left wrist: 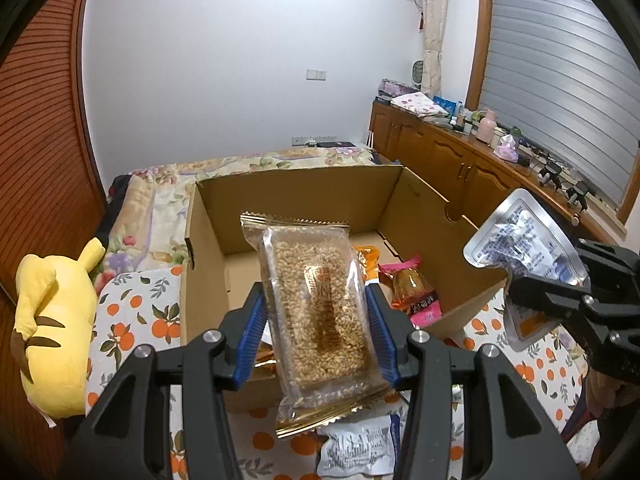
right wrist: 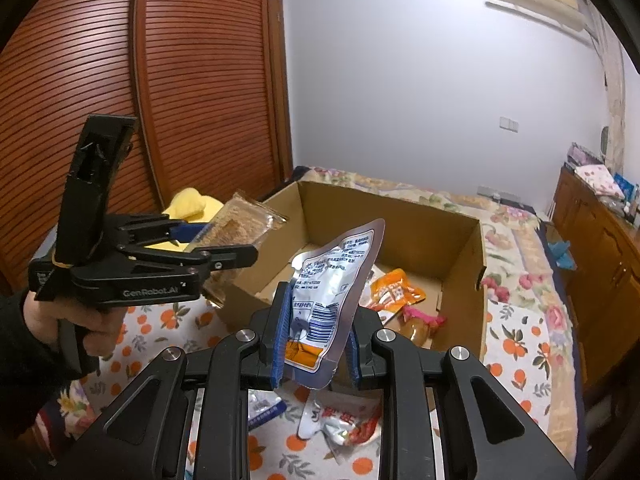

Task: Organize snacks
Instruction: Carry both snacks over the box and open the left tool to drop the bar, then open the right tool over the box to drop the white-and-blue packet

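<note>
My left gripper point(left wrist: 316, 316) is shut on a clear pack of puffed grain bar point(left wrist: 318, 312) and holds it above the near edge of an open cardboard box point(left wrist: 304, 192). It also shows in the right wrist view point(right wrist: 236, 232). My right gripper point(right wrist: 316, 344) is shut on a silver foil pouch point(right wrist: 332, 280) with a barcode, held above the box's near edge point(right wrist: 460, 220); the pouch also shows in the left wrist view point(left wrist: 520, 236). In the box lie an orange pack point(right wrist: 394, 286) and a pink-ended pack point(left wrist: 412, 284).
The box stands on a bed with an orange-print cloth point(left wrist: 132, 320). A yellow plush toy point(left wrist: 52, 328) lies at the left. Loose snack packs lie on the cloth in front of the box point(left wrist: 360, 452) point(right wrist: 344, 424). A wooden cabinet point(left wrist: 440, 152) stands at the right, a slatted wardrobe point(right wrist: 180, 80) at the left.
</note>
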The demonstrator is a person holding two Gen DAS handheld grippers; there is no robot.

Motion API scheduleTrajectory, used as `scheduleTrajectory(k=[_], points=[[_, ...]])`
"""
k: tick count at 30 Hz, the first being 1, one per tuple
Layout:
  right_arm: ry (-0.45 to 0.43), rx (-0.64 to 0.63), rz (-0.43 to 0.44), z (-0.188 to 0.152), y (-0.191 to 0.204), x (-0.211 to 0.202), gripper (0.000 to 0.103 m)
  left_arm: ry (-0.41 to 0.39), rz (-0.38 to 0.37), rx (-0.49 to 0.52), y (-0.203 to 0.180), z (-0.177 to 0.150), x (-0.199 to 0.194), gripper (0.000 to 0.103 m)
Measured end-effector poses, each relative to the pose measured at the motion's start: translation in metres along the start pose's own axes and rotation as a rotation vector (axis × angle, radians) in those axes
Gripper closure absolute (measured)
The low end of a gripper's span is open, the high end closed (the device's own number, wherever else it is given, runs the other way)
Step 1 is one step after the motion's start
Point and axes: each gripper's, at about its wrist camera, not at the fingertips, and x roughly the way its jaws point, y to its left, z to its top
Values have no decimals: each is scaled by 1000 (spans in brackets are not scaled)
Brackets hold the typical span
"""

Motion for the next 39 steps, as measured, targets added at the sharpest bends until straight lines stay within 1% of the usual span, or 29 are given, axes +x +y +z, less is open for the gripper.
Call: scheduleTrajectory(k=[7,11,16,18,23,26,28,30,31,39], points=[[21,9,-26,2,-11,10,81,22,17,-23,9,7,15,54],[44,37,-38,0,-22,20,81,40,47,-6,6,8,24,51],[76,38,-64,-4,-29,31,81,37,55,0,8,12,28,51],[83,37,-70,-5,-31,34,81,29,48,-2,9,14,28,47],[104,62,-69,-4,-39,49,81,21,48,-1,10,14,24,46],[120,95,-59,-2,-45,61,81,10,43,0,10,14,20,39],[130,109,-61,-2,-48,68,81,4,36,1,11,13,18,38],[133,114,-64,-1,-49,72,81,2,32,1,12,12,16,30],[133,114,-64,-1,-49,74,81,-3,30,0,13,11,15,29],[151,119,-76,-2,-52,83,80,-12,33,-5,17,7,9,28]])
